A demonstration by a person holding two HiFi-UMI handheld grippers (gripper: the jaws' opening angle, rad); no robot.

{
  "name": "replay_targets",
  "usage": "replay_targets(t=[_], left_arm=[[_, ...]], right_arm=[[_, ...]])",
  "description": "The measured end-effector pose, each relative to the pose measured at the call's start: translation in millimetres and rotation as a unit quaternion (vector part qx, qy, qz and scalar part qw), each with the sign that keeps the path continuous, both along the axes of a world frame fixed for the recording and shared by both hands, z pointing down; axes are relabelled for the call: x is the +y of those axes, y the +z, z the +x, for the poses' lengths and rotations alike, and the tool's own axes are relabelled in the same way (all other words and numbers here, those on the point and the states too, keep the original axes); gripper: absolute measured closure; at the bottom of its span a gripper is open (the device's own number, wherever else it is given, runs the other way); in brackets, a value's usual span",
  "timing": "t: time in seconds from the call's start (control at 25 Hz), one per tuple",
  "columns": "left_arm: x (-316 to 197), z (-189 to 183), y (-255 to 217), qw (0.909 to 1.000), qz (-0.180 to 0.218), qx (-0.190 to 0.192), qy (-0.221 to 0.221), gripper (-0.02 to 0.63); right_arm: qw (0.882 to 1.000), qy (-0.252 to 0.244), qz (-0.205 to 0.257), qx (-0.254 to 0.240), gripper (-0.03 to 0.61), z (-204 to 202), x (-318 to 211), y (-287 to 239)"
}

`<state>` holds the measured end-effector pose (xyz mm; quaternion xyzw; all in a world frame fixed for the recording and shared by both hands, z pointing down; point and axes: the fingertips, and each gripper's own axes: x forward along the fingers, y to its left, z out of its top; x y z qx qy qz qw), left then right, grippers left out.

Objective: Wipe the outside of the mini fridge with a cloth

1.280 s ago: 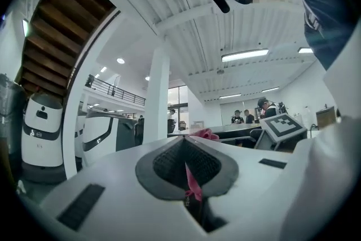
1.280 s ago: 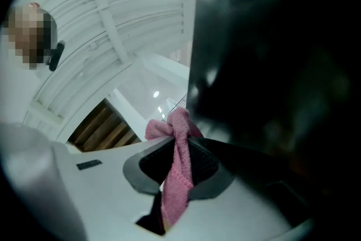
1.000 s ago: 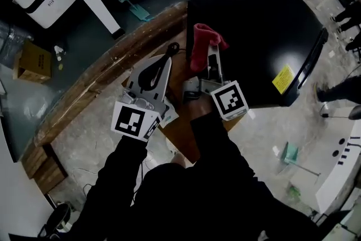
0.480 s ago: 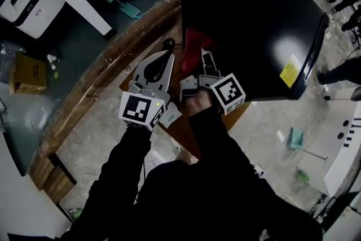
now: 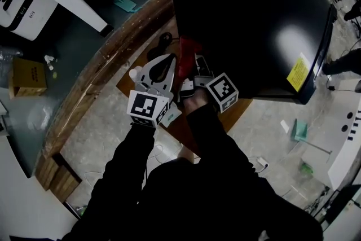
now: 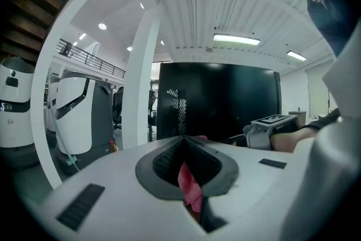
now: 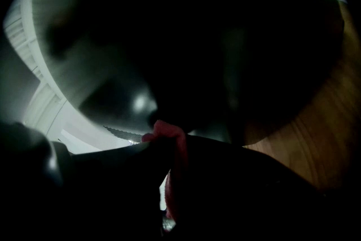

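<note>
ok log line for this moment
right gripper shut on red cloth | cloth at mini fridge side | left gripper shut alongside

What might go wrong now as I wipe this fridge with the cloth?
The right gripper pinches the cloth close against the glossy fridge. Little cloth shows past the jaws, so the hard tips may scrape it. The shut left gripper sits right beside the cloth and might snag it.

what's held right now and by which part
The right gripper holds the cloth by a bunched fold between its jaws. The left gripper has its jaws together; cloth shows in their gap, but a grip is unclear.
</note>
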<state>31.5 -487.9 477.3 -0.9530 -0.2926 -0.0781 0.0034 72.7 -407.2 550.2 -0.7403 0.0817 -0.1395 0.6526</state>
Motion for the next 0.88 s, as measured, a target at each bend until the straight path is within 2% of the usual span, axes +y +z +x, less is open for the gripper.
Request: replay_targets(t=[0.48,0.64,0.88], left_arm=[[19.8,5.0,92.1,0.9951,0.052,-0.08,0.023,0.607],[16.9,7.2,113.9,0.9931,0.053,-0.104,0.016,0.607],[10.6,1.1,129.0,0.9913,0.055,-0.119,0.01,0.607]], right_arm=[[0.996,-0.004,-0.019,-0.086,0.518,-1.1,1.8,114.8],[0.994,-0.008,-0.029,-0.107,0.518,-1.5,2.3,142.9],[0.99,-0.011,-0.036,-0.139,0.518,-2.0,4.4,187.0]])
